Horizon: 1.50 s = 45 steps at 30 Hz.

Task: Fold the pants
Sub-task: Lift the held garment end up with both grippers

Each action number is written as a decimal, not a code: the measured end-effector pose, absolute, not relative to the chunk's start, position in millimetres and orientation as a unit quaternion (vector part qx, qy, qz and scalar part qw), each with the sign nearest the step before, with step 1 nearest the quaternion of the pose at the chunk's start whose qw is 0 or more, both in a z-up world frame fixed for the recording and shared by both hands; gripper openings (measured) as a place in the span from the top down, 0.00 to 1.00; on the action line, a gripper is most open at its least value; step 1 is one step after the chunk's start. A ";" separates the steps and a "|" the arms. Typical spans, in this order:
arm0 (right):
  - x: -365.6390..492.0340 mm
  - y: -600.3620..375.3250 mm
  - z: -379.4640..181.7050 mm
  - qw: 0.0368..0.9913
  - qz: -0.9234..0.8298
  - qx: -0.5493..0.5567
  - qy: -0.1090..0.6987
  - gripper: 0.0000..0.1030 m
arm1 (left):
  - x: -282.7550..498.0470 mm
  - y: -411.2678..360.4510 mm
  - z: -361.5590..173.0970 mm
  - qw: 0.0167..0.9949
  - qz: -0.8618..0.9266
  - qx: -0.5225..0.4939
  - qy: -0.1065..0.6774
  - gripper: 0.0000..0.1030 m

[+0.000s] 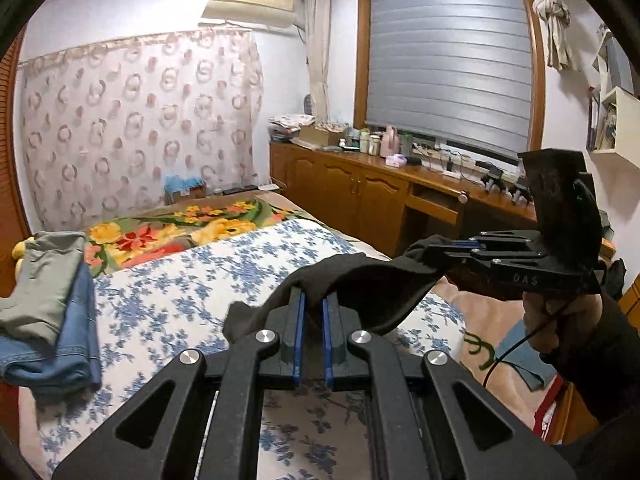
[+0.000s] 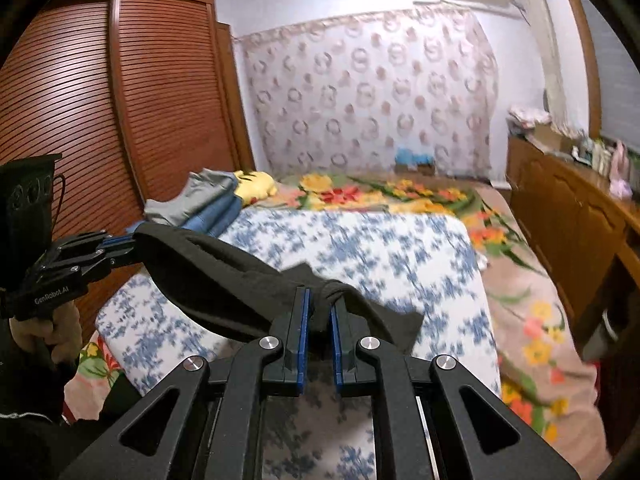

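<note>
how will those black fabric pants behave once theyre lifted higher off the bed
The black fabric pants sag between the left hand-held gripper and right hand-held gripper, so probably floppy. They bunch at the pads, so likely soft. Loose ends will probably dangle.

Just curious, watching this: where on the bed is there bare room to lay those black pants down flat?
The blue-flowered white sheet lies bare across the bed's middle, bordered by the bright floral blanket beyond and the stacked grey and denim clothes toward the wardrobe. That stack's corner is crowded. Both tools, left and right, hold the black pants above the sheet.
</note>
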State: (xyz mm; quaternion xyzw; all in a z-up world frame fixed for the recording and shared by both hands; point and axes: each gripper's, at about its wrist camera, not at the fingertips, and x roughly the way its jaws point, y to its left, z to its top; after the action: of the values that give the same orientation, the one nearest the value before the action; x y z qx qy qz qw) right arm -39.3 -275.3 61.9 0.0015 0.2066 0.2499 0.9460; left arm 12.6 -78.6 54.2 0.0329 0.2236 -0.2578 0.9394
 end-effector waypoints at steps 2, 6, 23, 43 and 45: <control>-36.8 -269.7 59.5 0.944 0.255 -0.005 0.209 0.91 | 18.5 -71.0 48.1 0.940 -0.251 0.030 0.230 0.92; -18.9 -262.9 42.8 0.937 0.261 -0.008 0.232 0.91 | 34.9 -64.1 24.8 0.935 -0.242 0.023 0.257 0.92; 112.4 -229.3 81.5 0.929 0.277 -0.034 0.242 0.91 | 142.6 -59.4 42.0 0.943 -0.205 0.030 0.261 0.92; 189.1 -183.0 138.6 0.946 0.264 -0.063 0.175 0.91 | 182.9 -35.6 93.3 0.961 -0.126 0.114 0.220 0.93; 182.0 -181.4 121.4 0.938 0.275 -0.070 0.201 0.91 | 170.6 -28.8 70.3 0.957 -0.126 0.106 0.239 0.93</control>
State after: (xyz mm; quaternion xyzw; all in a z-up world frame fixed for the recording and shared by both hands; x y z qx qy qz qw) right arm 182.0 -181.4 121.4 -0.0702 0.2015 0.2746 0.9376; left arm 170.6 -28.8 70.3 0.1061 0.2393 -0.1260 0.9569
